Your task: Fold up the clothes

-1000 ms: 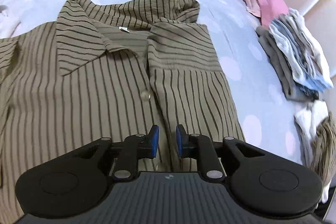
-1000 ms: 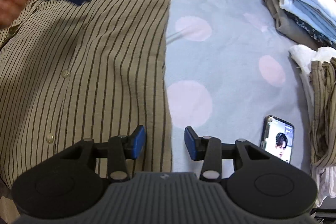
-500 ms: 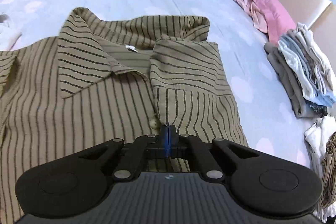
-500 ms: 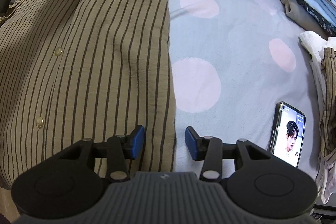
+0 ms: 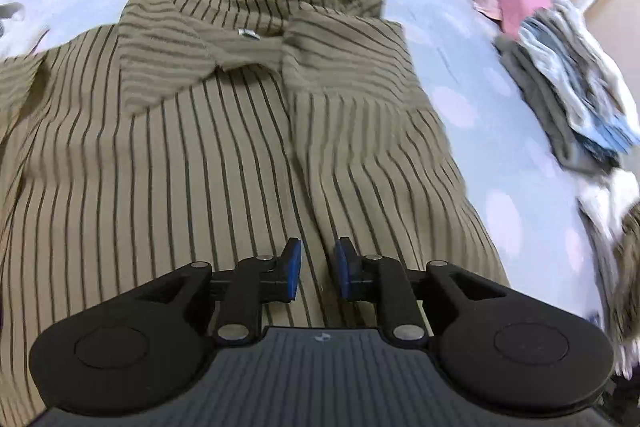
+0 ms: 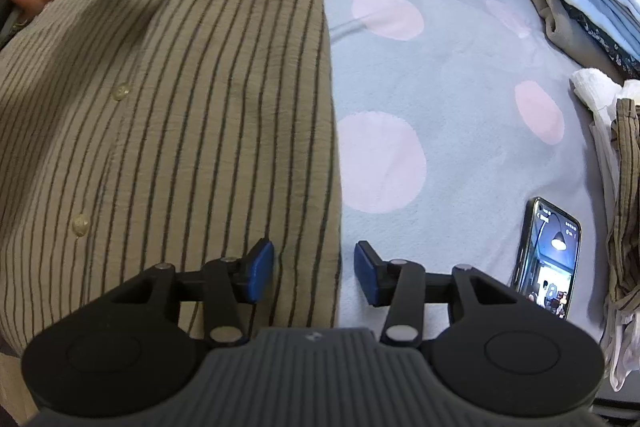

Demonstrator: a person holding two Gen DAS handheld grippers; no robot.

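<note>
Left wrist view: we are watching the left claw (image 5: 317,269) reopening over the button placket of the striped shirt (image 5: 168,163), after it was pressed fully together half a second ago at the same seam; its jaws are parting now, with a narrow gap and the placket fabric lying beneath them rather than pinched. We are reading this as a release following a small tug or alignment of the front, so the shirt is being flattened before the fold proper. The shirt is lying face up and buttoned on the spotted bed sheet (image 6: 460,75), collar away from us. The right claw (image 6: 314,273) is hovering moderately spread, straddling the shirt's side edge, holding nothing. A phone (image 6: 550,259) and stacked folded clothes (image 5: 572,95) are lying well apart to the right.
</note>
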